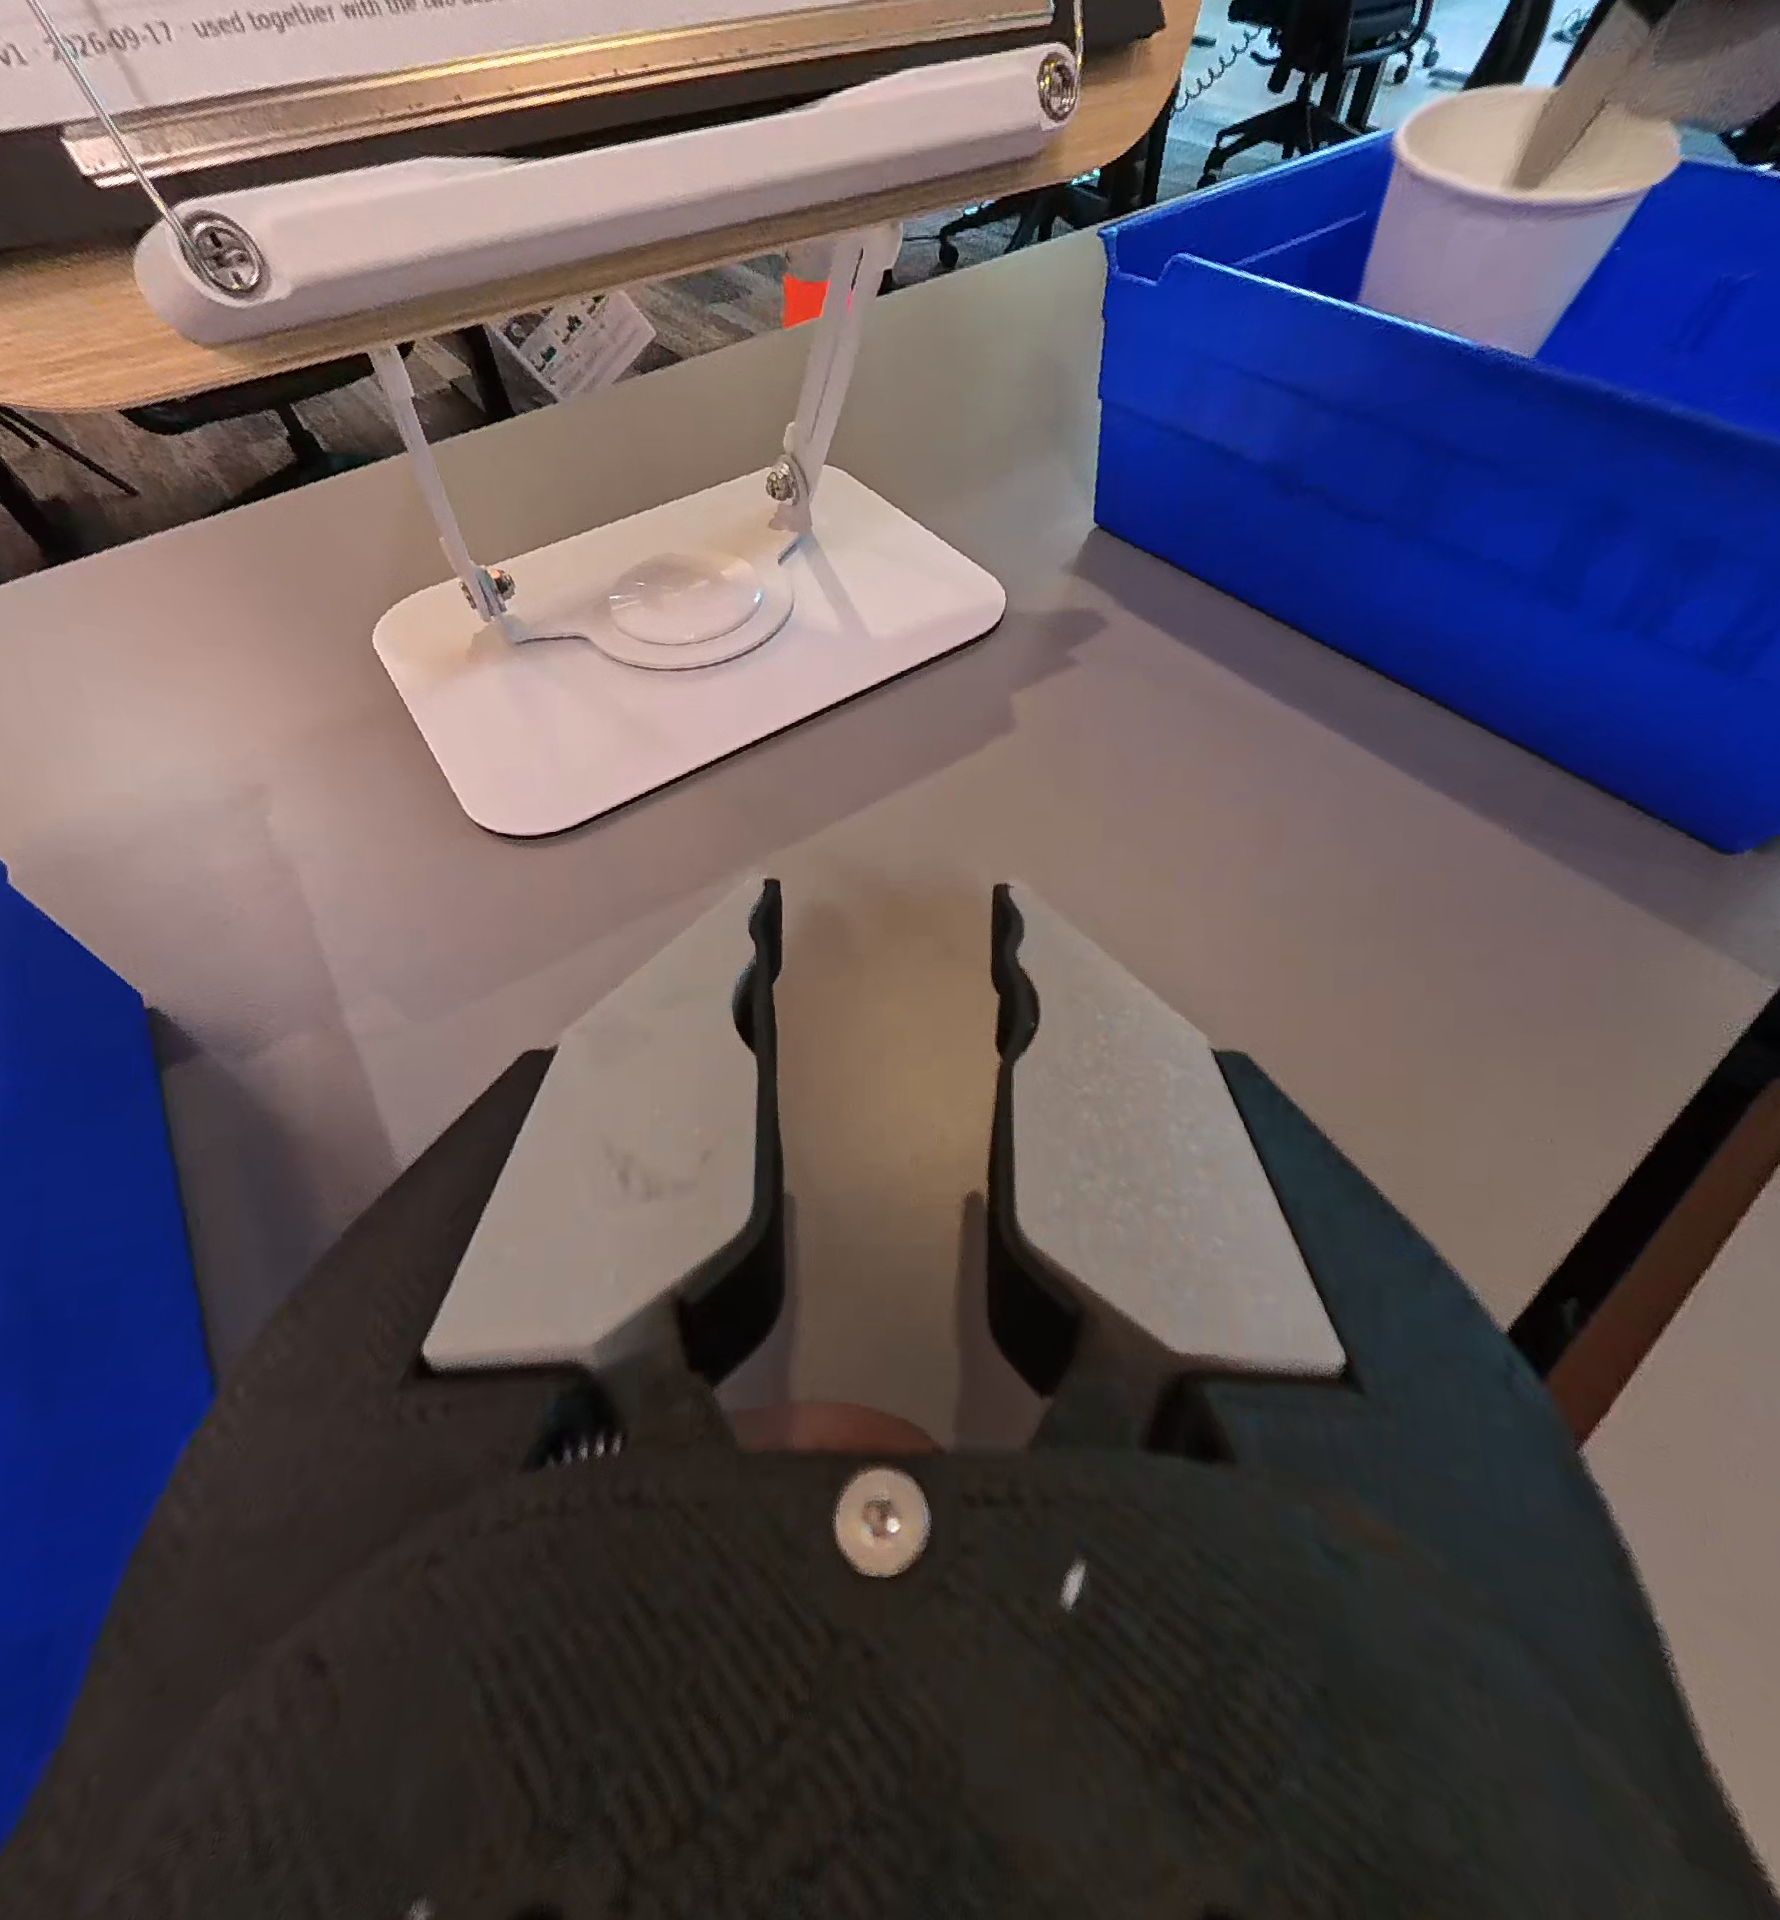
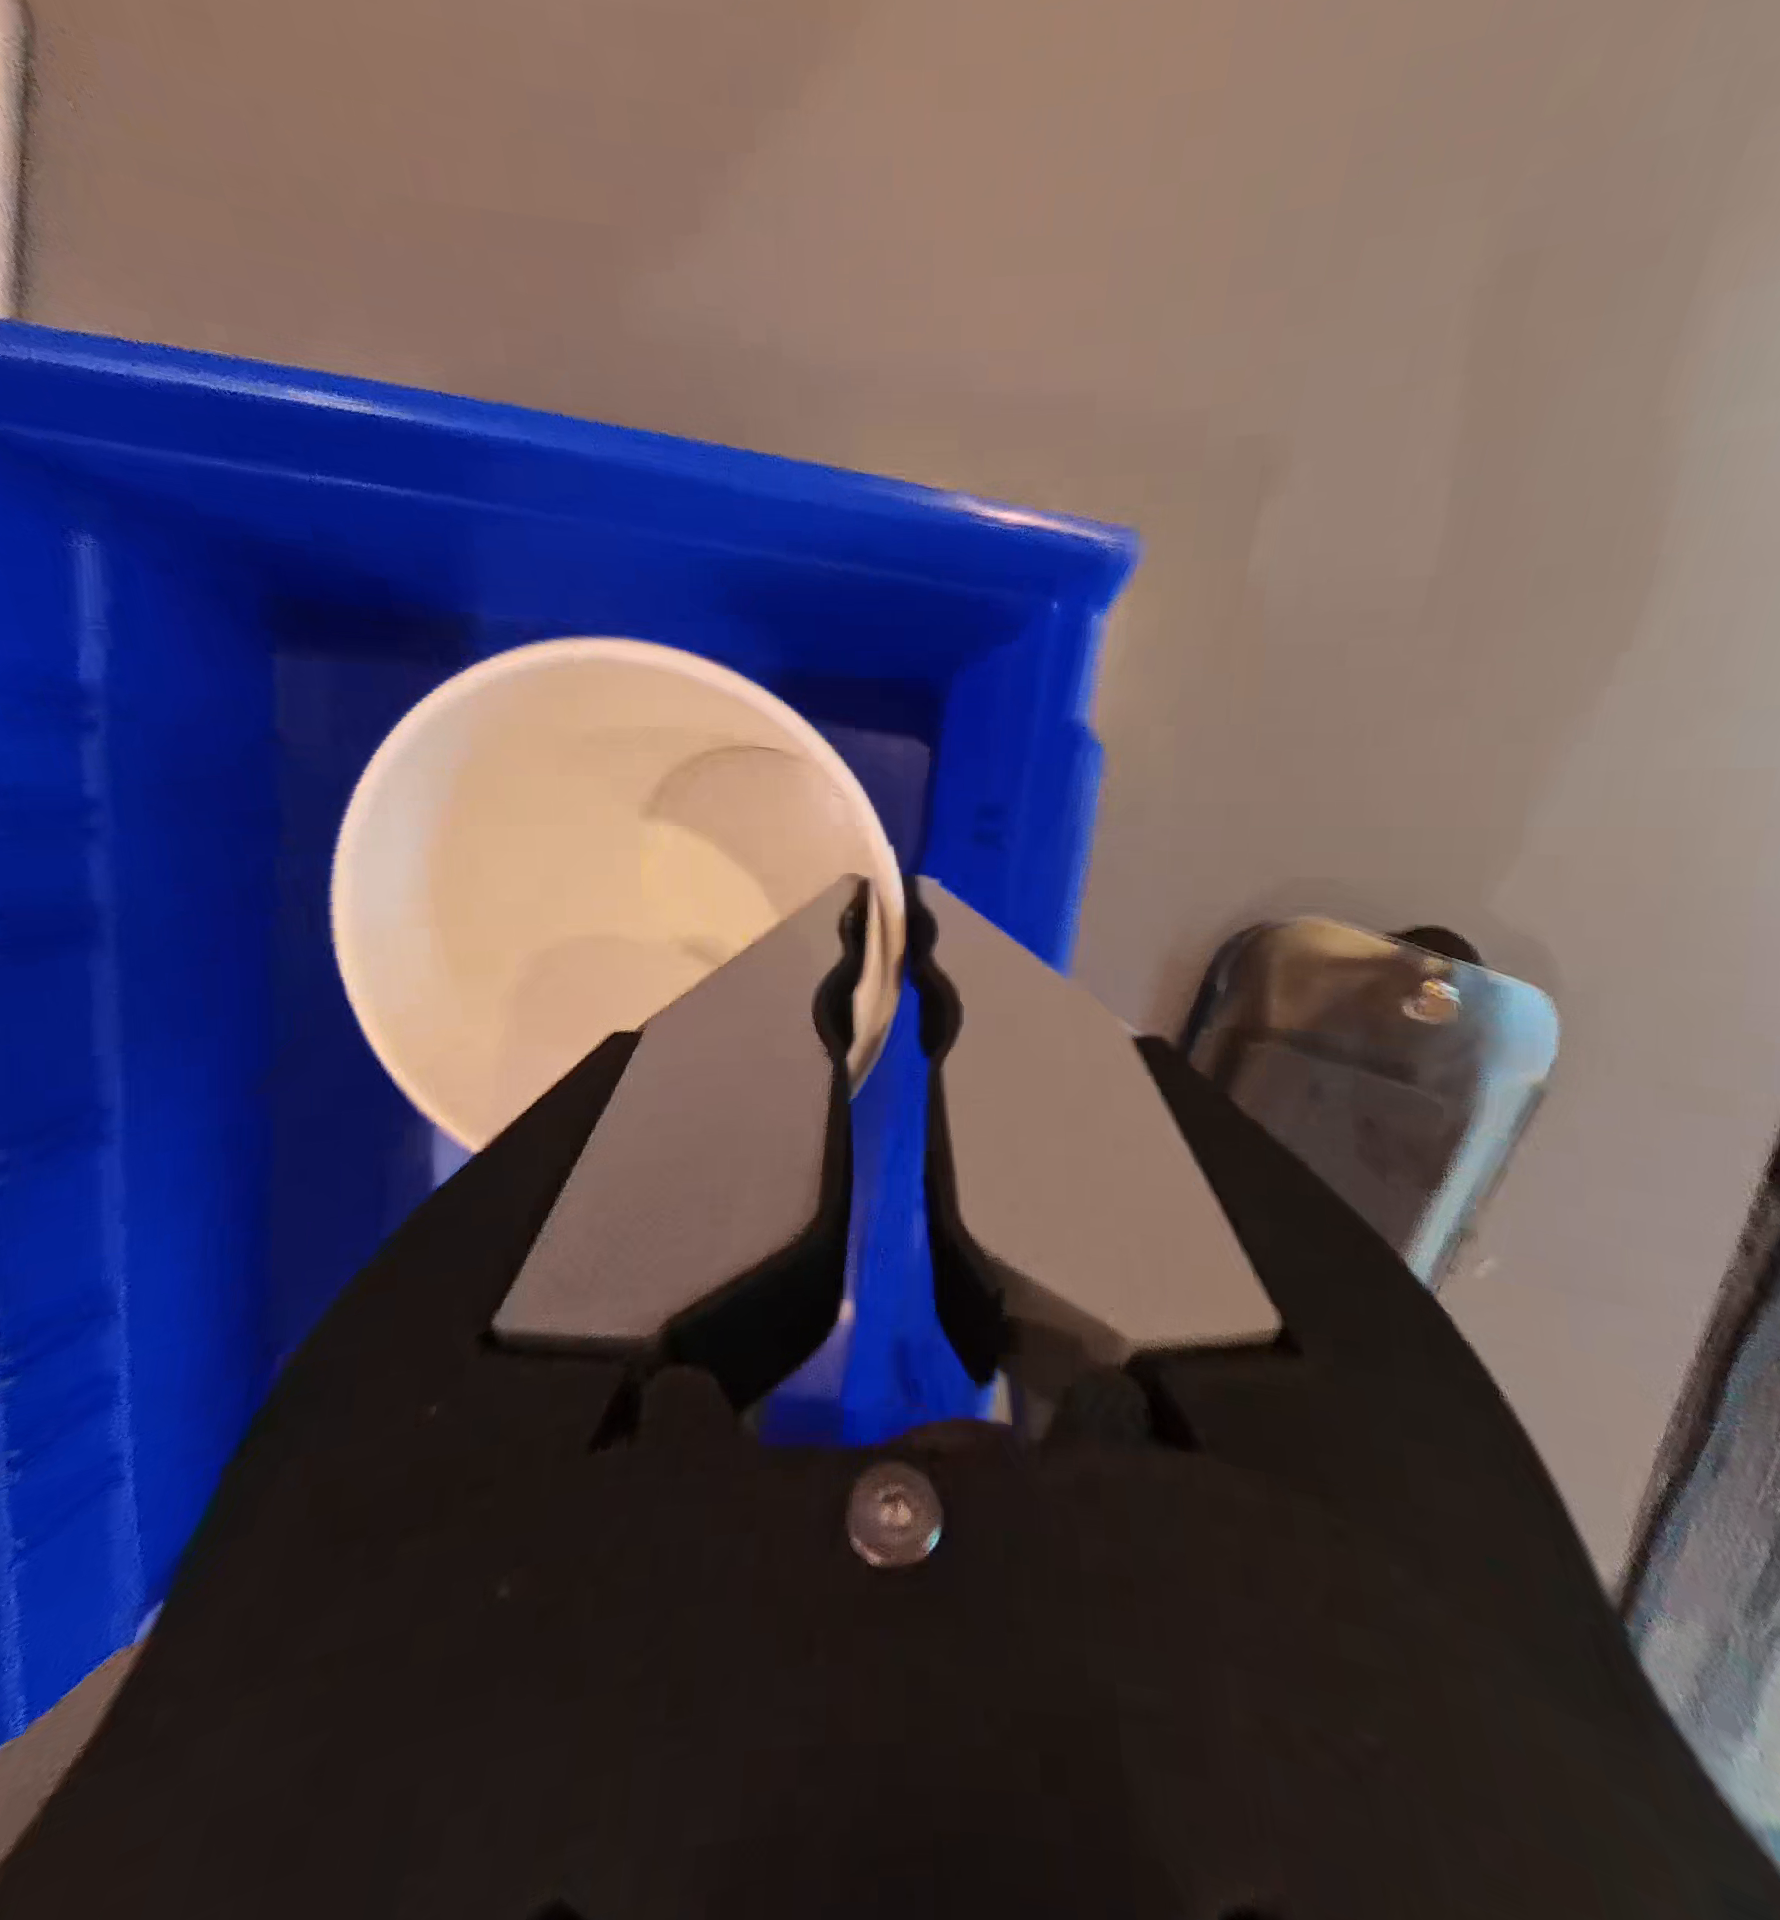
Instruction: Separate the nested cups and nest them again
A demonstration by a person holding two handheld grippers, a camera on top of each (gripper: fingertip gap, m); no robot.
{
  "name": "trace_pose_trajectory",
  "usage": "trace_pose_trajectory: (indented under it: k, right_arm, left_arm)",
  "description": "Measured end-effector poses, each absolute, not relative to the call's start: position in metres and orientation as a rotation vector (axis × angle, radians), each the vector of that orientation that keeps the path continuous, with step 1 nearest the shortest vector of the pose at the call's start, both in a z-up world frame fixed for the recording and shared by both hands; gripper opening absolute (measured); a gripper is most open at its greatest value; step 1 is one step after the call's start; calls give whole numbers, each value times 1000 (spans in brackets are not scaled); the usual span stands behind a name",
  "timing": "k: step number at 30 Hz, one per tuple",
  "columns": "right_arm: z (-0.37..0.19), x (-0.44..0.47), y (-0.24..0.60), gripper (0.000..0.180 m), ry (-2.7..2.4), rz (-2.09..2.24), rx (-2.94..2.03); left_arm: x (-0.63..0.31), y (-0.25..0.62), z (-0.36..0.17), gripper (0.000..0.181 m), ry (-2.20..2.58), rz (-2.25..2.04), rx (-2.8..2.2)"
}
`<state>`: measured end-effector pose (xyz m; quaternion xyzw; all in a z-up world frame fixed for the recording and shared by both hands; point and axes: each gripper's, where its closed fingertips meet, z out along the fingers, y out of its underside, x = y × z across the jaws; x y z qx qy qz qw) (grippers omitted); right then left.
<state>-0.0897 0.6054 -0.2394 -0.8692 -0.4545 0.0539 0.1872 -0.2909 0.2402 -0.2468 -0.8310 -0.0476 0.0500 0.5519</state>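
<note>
Fingers apparently astride cup rim.

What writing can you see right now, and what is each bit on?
On the white sheet on the tilted stand: one line of dark print, legible, but I do not copy wording out.
On the small card behind the stand: print too small to read.
On the blue bin: a small raised mark on its wall, too blurred to read.
On the white cup: no writing shows.
</note>
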Motion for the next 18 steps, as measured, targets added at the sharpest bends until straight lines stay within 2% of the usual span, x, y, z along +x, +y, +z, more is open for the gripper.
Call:
trace_pose_trajectory:
  k: [1, 3, 8, 11, 14, 18]
  right_arm:
    - [-238, -84, 615, 14, -1244, 102, -2443]
    - [-228, -85, 623, 9, -1190, 143, -2408]
    - [-198, -84, 633, 30, -1106, 194, -2291]
    - [-179, -92, 619, 33, -1100, 311, -2215]
    - [-154, -113, 581, 33, -1140, 499, -2080]
    - [-110, -155, 464, 37, -1209, 1003, -1795]
  left_arm:
    - [-291, 240, -247, 38, -112, 121, -1968]
    - [-291, 241, -247, 38, -109, 126, -1968]
    - [-289, 241, -246, 38, -96, 136, -1968]
    - [-290, 241, -247, 38, -100, 135, -1969]
    - [-289, 241, -248, 40, -110, 121, -1974]
    - [-288, 240, -242, 40, -111, 133, -1949]
